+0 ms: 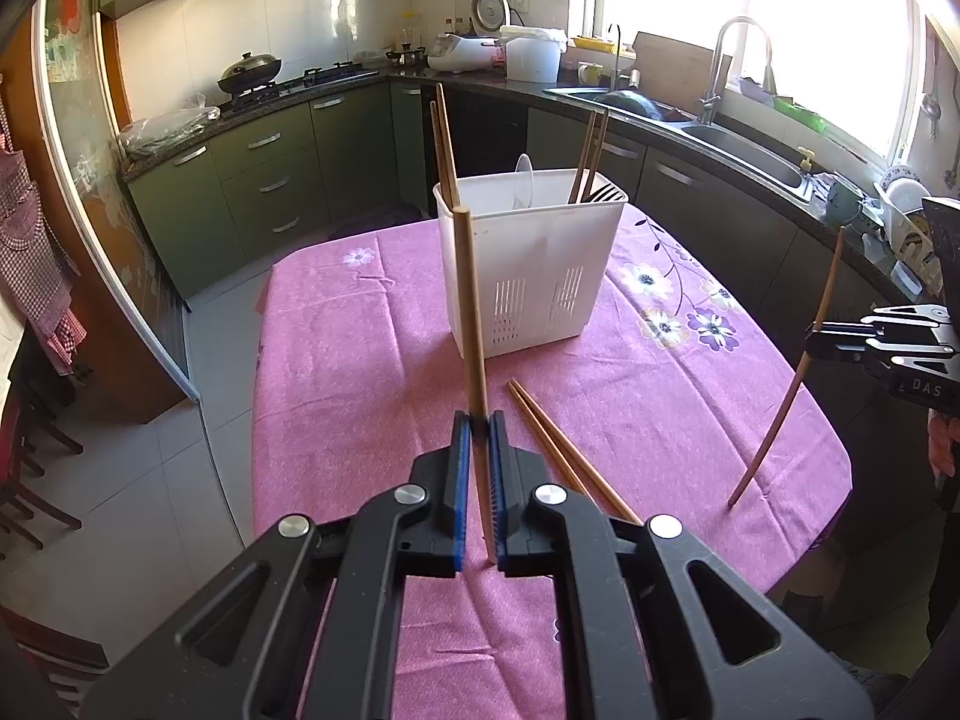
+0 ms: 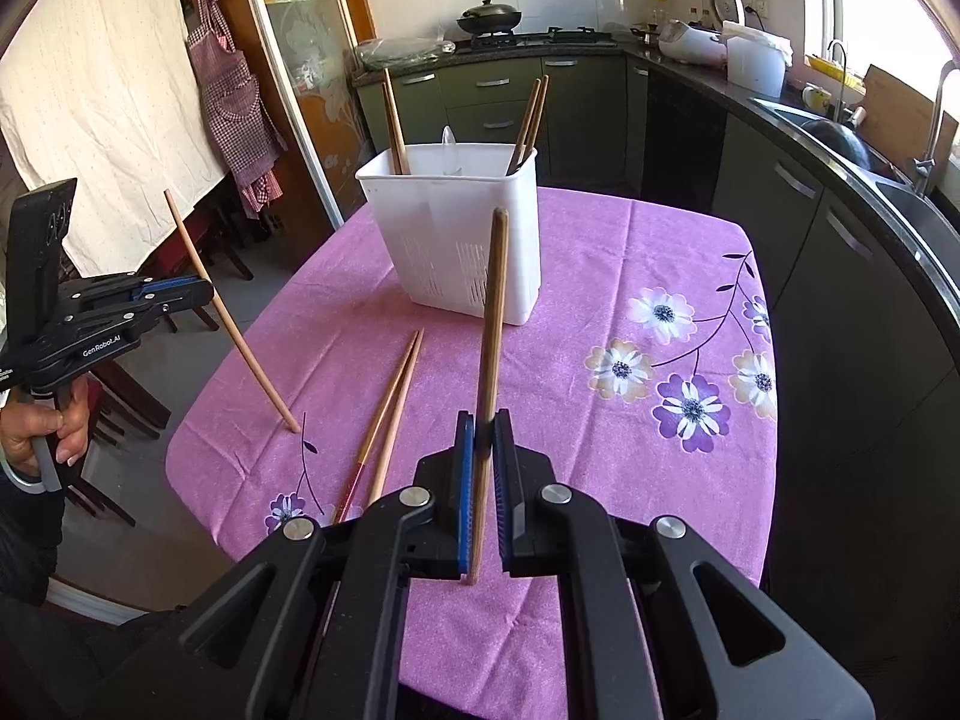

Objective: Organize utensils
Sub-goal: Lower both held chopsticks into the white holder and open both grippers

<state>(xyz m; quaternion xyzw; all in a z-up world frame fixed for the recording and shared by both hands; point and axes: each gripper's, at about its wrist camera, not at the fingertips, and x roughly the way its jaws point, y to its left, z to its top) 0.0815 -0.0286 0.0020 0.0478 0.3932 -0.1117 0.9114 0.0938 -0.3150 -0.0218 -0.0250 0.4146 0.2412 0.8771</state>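
Observation:
My left gripper (image 1: 478, 420) is shut on a wooden chopstick (image 1: 470, 300) held nearly upright, tip near the cloth; it also shows in the right wrist view (image 2: 231, 315). My right gripper (image 2: 483, 423) is shut on a darker chopstick (image 2: 493, 312), upright, also seen in the left wrist view (image 1: 798, 360). A white utensil caddy (image 1: 528, 264) (image 2: 456, 234) stands on the pink floral tablecloth (image 1: 630, 396) with chopsticks and a spoon inside. Two loose chopsticks (image 1: 558, 450) (image 2: 390, 402) lie on the cloth between the grippers.
Kitchen counters with a sink (image 1: 750, 144), faucet, rice cooker (image 1: 462, 51) and stove with wok (image 1: 249, 72) surround the table. Dark chairs (image 2: 120, 396) stand by the table's left edge. An apron (image 2: 237, 96) hangs by the door.

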